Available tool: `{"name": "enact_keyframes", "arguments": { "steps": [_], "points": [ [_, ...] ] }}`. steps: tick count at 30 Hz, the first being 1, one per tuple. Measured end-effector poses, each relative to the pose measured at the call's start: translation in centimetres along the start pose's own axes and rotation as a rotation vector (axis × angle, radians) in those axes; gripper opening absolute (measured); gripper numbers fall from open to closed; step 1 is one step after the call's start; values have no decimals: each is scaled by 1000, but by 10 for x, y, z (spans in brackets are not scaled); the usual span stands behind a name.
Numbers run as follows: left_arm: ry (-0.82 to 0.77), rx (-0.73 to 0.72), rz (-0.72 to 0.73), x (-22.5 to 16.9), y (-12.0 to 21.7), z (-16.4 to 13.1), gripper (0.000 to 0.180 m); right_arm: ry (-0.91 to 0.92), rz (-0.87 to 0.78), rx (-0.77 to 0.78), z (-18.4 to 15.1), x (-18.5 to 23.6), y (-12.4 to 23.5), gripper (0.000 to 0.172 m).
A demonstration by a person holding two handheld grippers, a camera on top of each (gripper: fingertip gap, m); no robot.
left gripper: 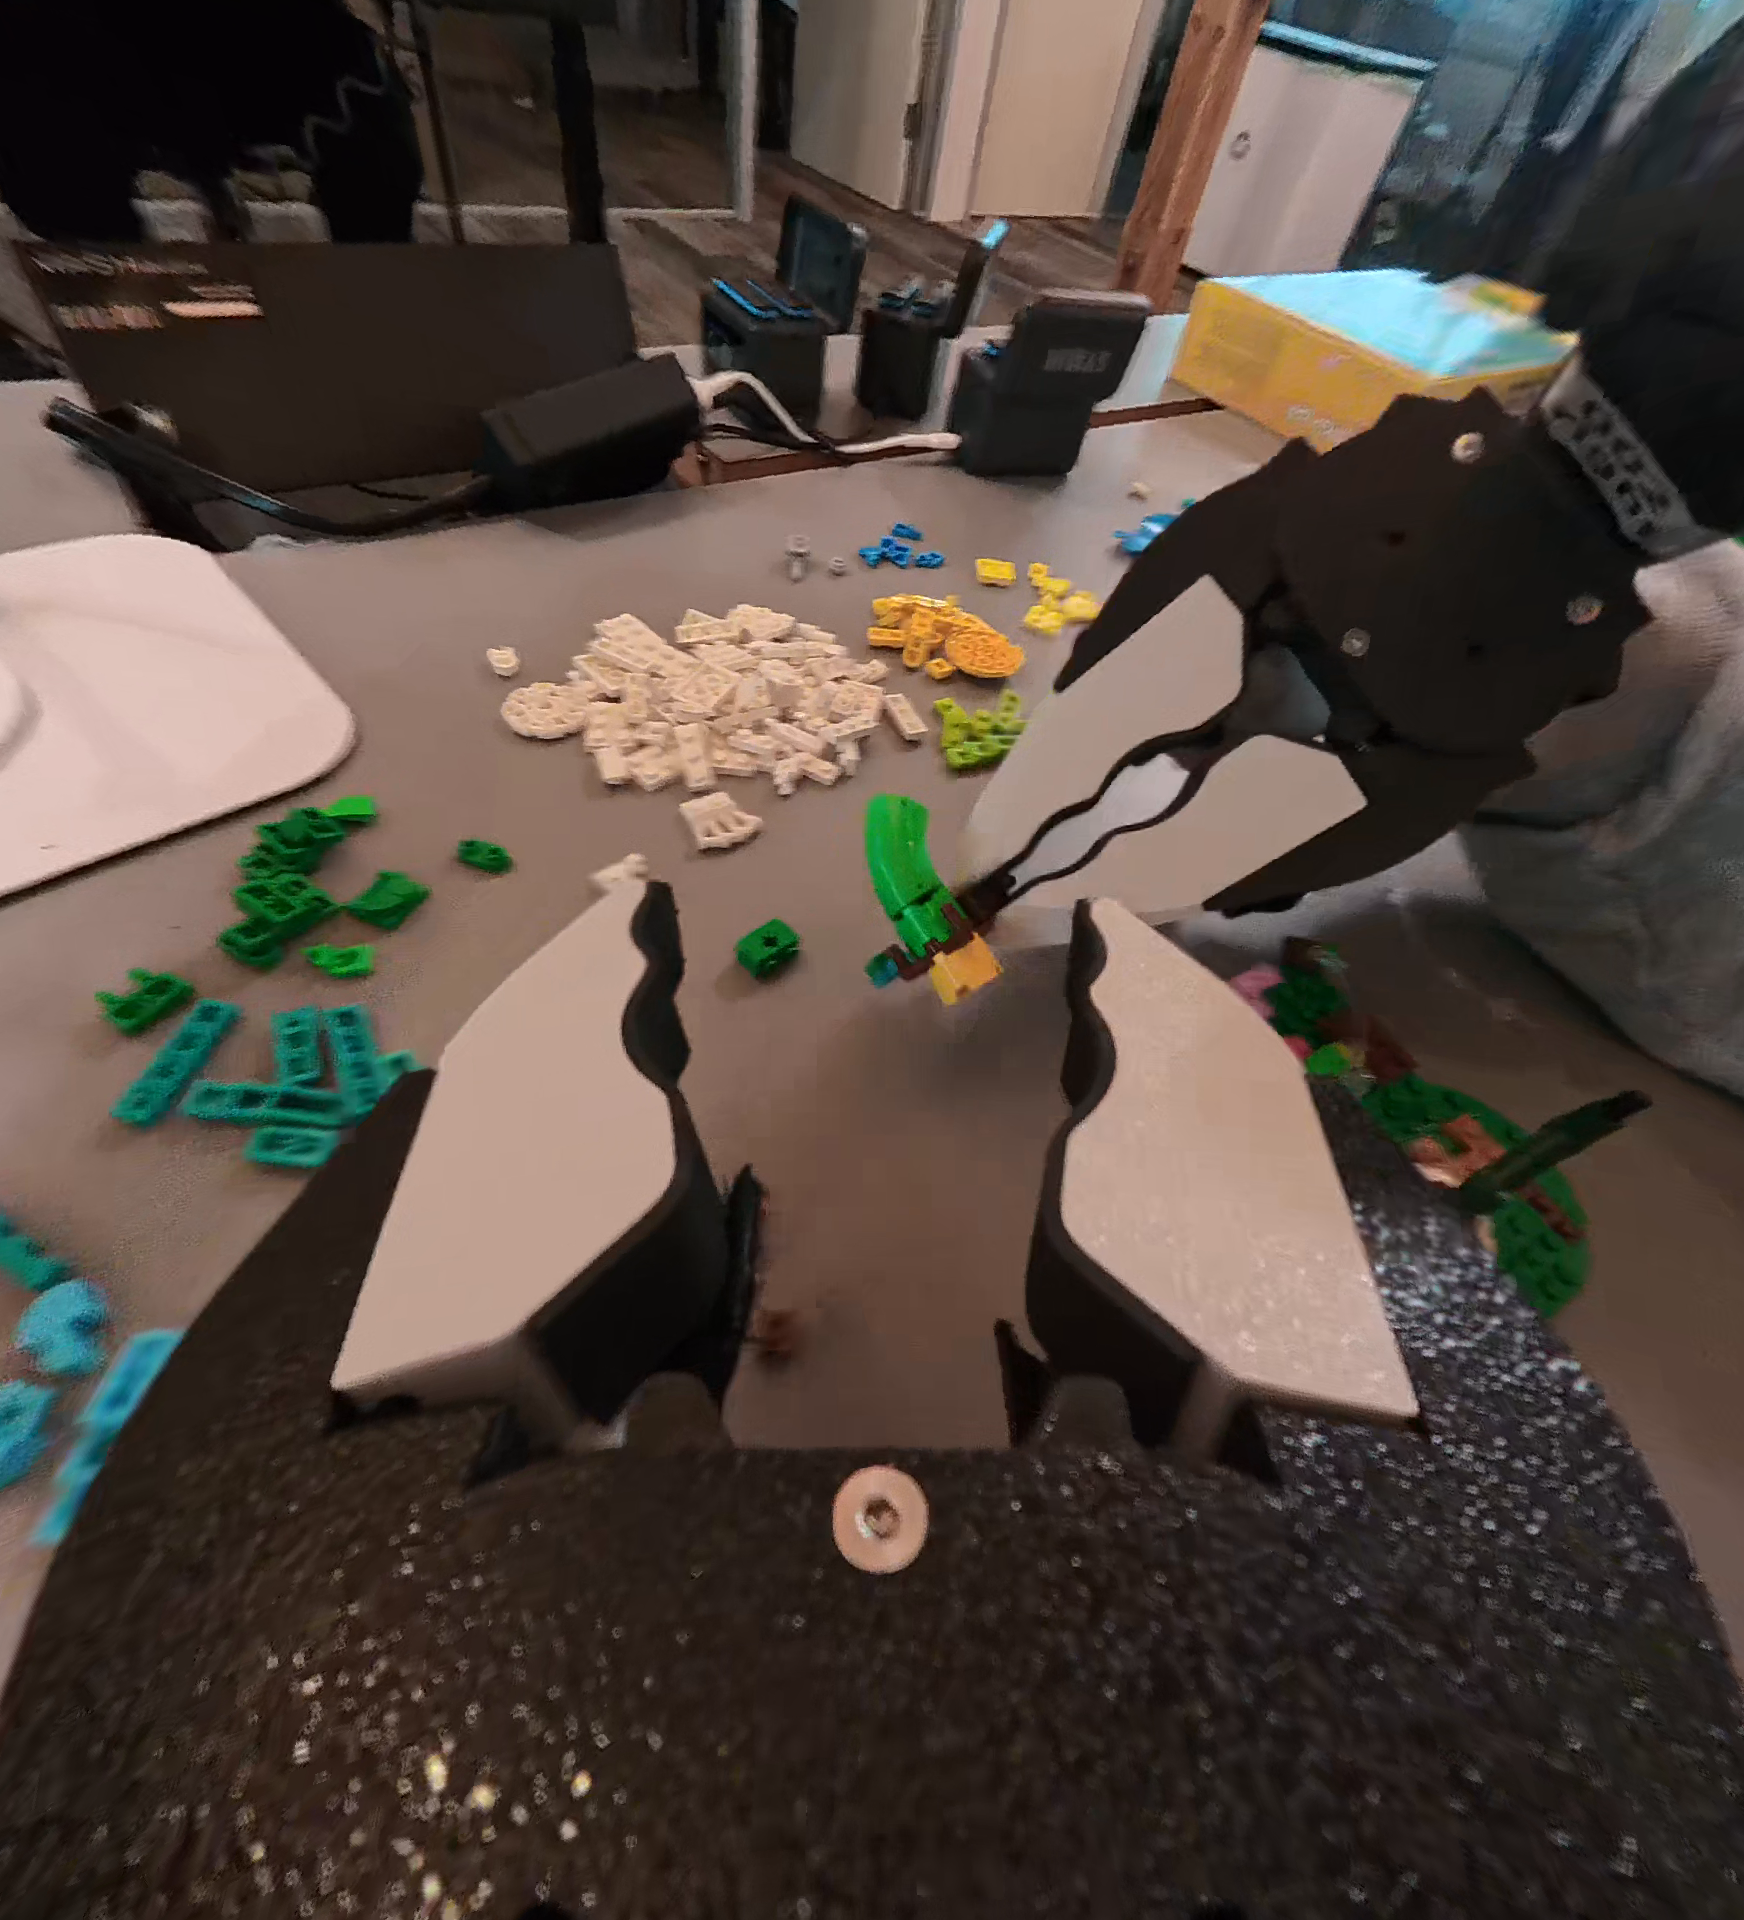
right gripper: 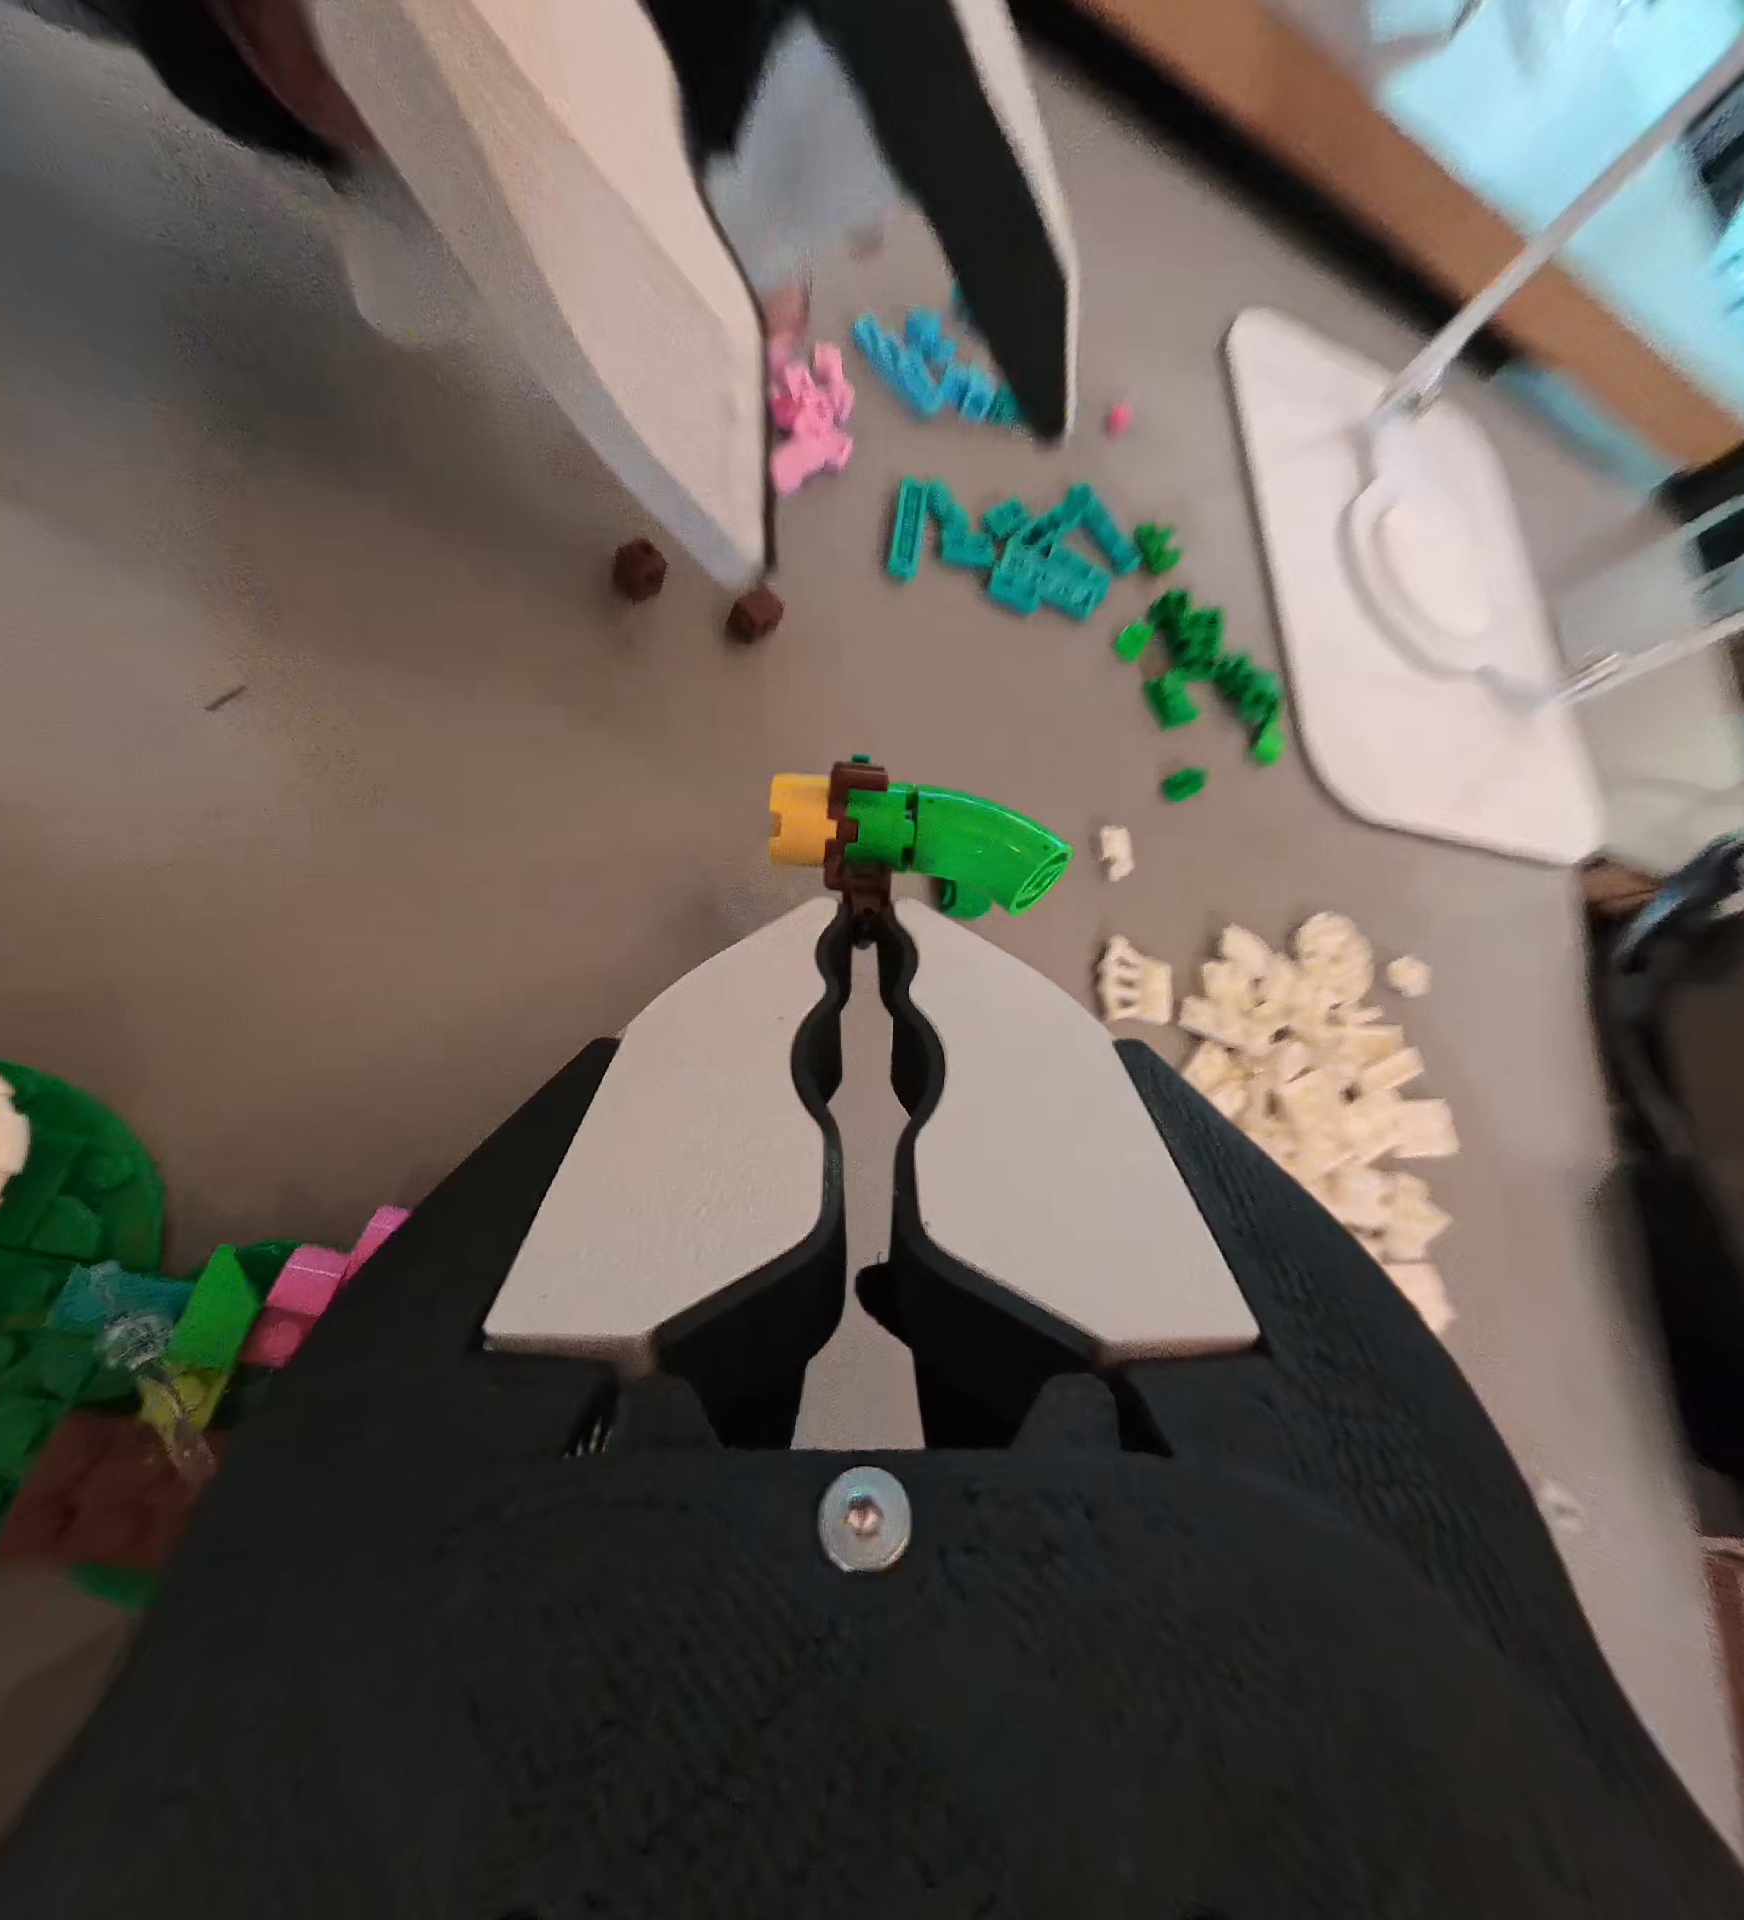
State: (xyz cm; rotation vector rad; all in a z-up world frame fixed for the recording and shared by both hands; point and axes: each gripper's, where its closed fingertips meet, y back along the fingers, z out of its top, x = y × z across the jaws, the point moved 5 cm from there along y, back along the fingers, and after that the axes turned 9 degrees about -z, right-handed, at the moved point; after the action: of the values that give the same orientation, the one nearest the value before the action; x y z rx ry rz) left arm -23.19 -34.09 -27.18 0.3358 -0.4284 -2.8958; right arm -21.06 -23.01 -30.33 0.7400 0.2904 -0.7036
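Note:
My right gripper (right gripper: 863, 916) is shut on a small brick assembly (right gripper: 909, 831): a yellow block, a brown toothed plate and a curved bright green piece. The fingertips pinch the brown plate's edge and hold the assembly above the grey table (right gripper: 328, 831). In the left wrist view the right gripper (left gripper: 984, 900) comes in from the right with the same assembly (left gripper: 904, 873) at its tips. My left gripper (left gripper: 873, 902) is open and empty, its jaws wide apart just in front of the assembly. Its fingers (right gripper: 619, 312) show at the top of the right wrist view.
Piles of loose bricks lie on the table: white (left gripper: 722, 696), yellow (left gripper: 951, 634), dark green (left gripper: 286, 883), teal (left gripper: 276, 1070). A single green cube (left gripper: 769, 948) lies near the assembly. A green baseplate build (right gripper: 16, 1247) sits to the right gripper's left. A white pad (left gripper: 120, 707) and a yellow box (left gripper: 1367, 332) lie farther off. Left tips to right tips: about 7 cm. My right tips are roughly 6 cm from the single green cube (left gripper: 769, 948).

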Motion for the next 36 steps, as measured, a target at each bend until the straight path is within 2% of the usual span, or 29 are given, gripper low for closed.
{"name": "enact_keyframes", "arguments": {
  "steps": [7,10,12,14,17,20,23,27,30,32,34,36],
  "points": [
    [9,67,-257,-33,-27,-7,66,240,-168,-238,30,14,37,3],
    [54,23,-466,-50,-24,-2,53,296,-183,-324,40,21,53,3],
    [86,-19,-608,-60,-19,2,35,312,-186,-352,44,23,62,3],
    [102,-55,-669,-64,-17,4,31,330,-199,-356,47,25,66,3],
    [49,-61,-621,-62,-20,3,30,301,-192,-274,41,21,69,4],
    [-109,-39,-472,-56,-21,1,29,36,-127,-195,24,4,74,22],
    [-354,23,-344,-57,-23,-3,29,-250,1,-287,30,0,80,27],
    [-598,79,-282,-67,-31,-7,29,-371,118,-366,44,14,77,30],
    [-643,47,-301,-74,-32,-7,29,-505,199,-380,43,19,73,25],
    [-637,44,-322,-75,-33,-8,29,-533,201,-389,42,20,71,17],
    [-608,36,-327,-74,-33,-8,29,-499,161,-404,42,20,71,17],
    [-569,35,-329,-73,-35,-8,29,-372,38,-416,46,22,71,17]
  ]
}}
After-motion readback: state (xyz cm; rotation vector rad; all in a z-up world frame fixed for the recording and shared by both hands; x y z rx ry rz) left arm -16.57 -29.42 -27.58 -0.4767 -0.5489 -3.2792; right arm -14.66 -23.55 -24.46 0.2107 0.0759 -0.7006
